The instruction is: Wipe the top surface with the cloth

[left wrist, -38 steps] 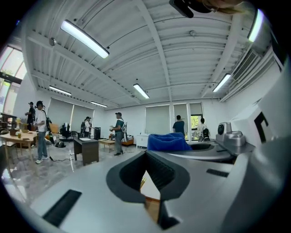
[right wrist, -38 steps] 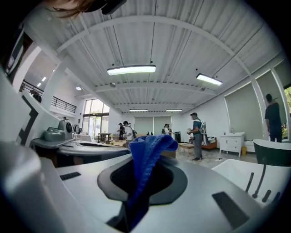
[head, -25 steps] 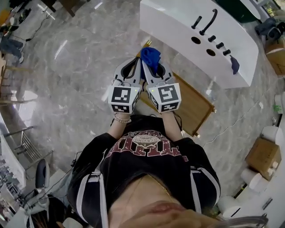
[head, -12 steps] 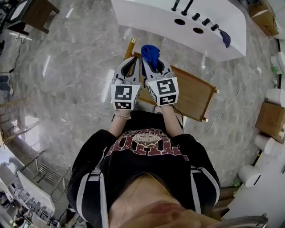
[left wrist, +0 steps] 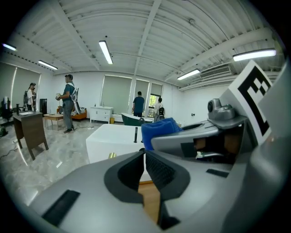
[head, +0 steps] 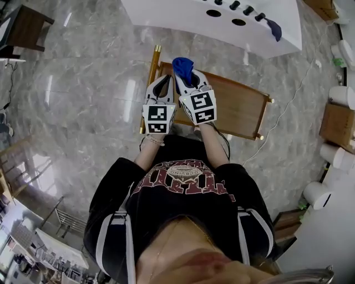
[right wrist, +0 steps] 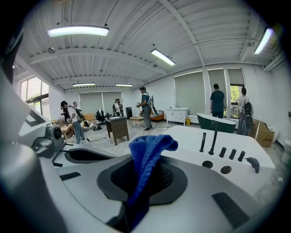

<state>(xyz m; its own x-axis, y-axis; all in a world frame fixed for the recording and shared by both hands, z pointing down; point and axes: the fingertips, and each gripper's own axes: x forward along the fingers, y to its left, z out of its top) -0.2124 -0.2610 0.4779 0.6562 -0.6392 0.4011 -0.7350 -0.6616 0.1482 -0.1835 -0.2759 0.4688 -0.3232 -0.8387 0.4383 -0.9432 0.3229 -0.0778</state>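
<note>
A rectangular wooden top (head: 238,108) with brass-tipped corners lies below me on the marble floor. My right gripper (head: 186,77) is shut on a blue cloth (head: 182,67), held above the top's left end. In the right gripper view the cloth (right wrist: 146,157) stands bunched up out of the jaws of the right gripper (right wrist: 144,184). My left gripper (head: 165,81) hangs close beside it on the left, shut with nothing in it. In the left gripper view its tips (left wrist: 144,152) meet, with the wood (left wrist: 148,200) showing below and the blue cloth (left wrist: 158,129) just to the right.
A white bathtub (head: 183,16) with black tap fittings (right wrist: 213,135) stands just beyond the wooden top; a dark blue rag (head: 273,29) lies on its rim. Cardboard boxes (head: 336,125) and white rolls sit at the right. A cable (head: 288,105) crosses the floor. People stand far off.
The view has shifted forward: the wooden top now shows in full under the grippers and the bathtub has slid toward the upper edge. Both grippers stay side by side, with the cloth still held.
</note>
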